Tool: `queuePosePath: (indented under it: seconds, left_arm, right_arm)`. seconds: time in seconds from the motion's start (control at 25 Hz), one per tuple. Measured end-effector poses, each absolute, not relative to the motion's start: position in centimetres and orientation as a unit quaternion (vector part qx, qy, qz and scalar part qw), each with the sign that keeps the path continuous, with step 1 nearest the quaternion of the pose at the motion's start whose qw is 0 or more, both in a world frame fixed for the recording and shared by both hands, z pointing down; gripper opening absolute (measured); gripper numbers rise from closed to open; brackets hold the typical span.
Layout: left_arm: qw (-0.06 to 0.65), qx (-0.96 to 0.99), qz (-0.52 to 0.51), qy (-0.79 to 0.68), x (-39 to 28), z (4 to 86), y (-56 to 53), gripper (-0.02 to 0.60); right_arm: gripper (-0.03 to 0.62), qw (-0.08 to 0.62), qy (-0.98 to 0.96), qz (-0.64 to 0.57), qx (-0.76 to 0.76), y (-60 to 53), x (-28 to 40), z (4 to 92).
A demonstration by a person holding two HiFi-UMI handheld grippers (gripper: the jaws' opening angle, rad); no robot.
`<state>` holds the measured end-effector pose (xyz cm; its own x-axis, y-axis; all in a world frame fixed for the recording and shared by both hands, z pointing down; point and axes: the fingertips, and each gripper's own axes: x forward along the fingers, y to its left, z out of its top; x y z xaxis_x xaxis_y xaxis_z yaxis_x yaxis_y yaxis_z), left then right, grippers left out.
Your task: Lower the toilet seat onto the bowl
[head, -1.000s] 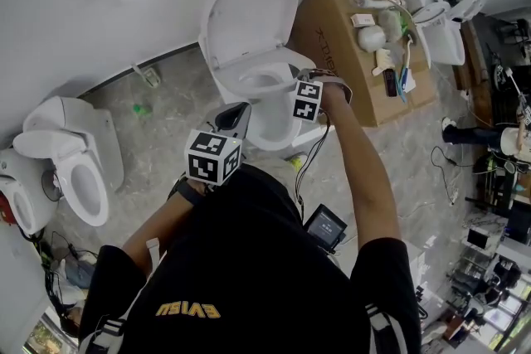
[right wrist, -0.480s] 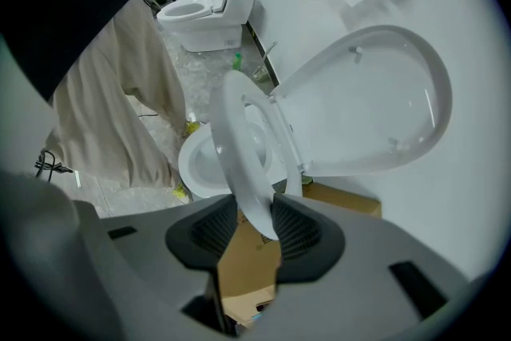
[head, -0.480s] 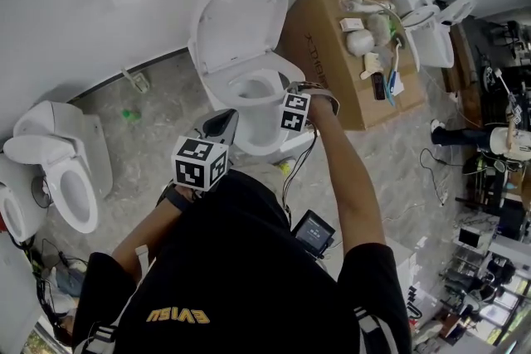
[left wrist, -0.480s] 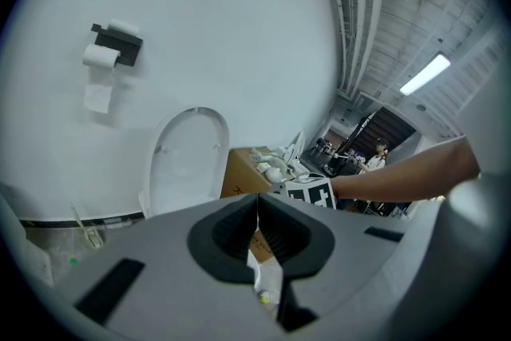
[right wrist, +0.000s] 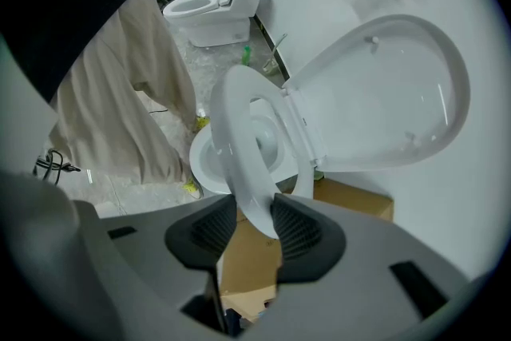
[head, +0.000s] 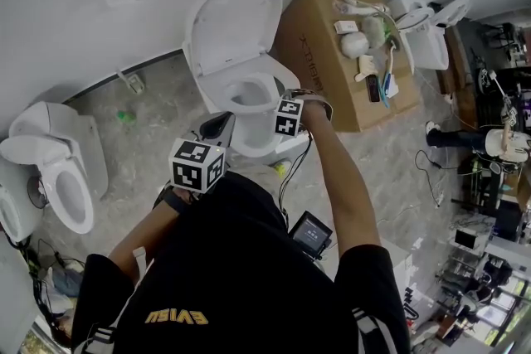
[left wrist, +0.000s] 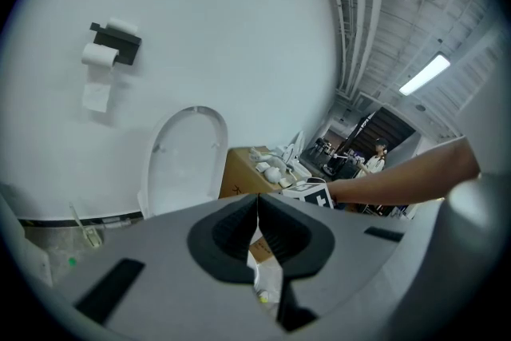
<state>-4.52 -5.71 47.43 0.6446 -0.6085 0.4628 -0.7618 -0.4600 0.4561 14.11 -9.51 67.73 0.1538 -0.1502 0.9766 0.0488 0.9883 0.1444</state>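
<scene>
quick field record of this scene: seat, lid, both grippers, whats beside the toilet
lid: upright against the wall
toilet seat: tilted, off the bowl, apart from the lid
right gripper: jaws shut on the toilet seat rim
left gripper: jaws together, nothing between them
beside toilet: cardboard box with small items on top

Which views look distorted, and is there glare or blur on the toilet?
Left gripper view and right gripper view: strong fisheye, dark corners. Right gripper view: faint sheen on the lid; seat sharp. Head view: even light, no blur.
</scene>
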Motion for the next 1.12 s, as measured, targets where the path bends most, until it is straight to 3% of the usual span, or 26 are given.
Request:
queuePosePath:
  seconds: [0.76, 1.12]
  left_arm:
    - [0.379, 0.836, 0.138, -0.372, -2.7, 49.5, -4.3, 0.012]
    - [0.366, 0.830, 0.180, -0.381, -4.5, 51.8, -5.2, 0.012]
  right_arm:
    - [0.149, 0.751, -0.659, -0.032, 0.027, -5.5, 15.4, 70.6]
    - [0.153, 0.730, -0.680, -0.053, 0.037, -4.0, 16.1, 72.3]
